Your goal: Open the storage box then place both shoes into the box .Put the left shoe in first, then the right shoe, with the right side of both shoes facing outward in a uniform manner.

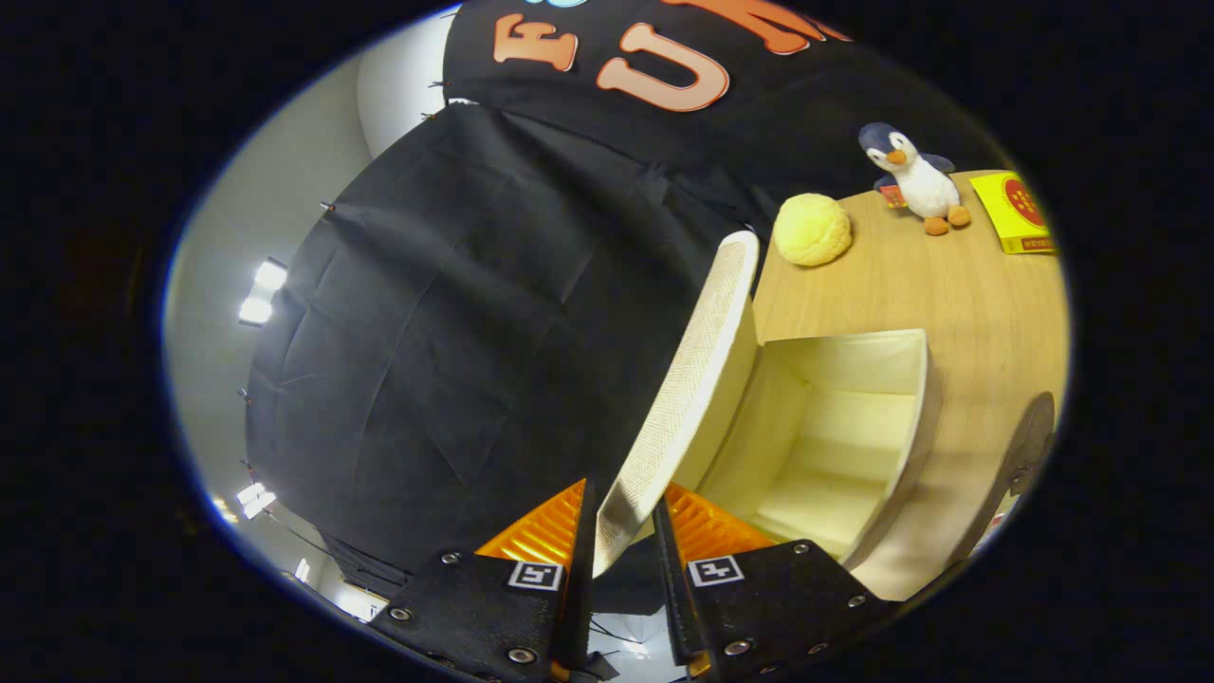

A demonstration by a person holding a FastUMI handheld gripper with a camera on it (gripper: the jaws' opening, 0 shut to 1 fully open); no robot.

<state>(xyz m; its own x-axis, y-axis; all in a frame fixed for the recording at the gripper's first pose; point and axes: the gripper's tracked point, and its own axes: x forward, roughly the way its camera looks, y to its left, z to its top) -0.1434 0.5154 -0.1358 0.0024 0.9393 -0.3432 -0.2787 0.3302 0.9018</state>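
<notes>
Behind the raised lid point(685, 379) of the storage box point(854, 446), held between the gripper point(621, 531) fingers, the box's near wall is hidden, and a dark object point(1029, 446) beside the box is cut off.

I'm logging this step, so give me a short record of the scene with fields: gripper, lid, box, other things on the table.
gripper: gripper shut on the lid's edge
lid: lid swung up, woven face toward the wall
box: box open, cream inside, nothing seen in it
table: wooden table
beyond the box: yellow ball, toy penguin, yellow packet
shoes: dark shape beside the box, cannot tell
</notes>
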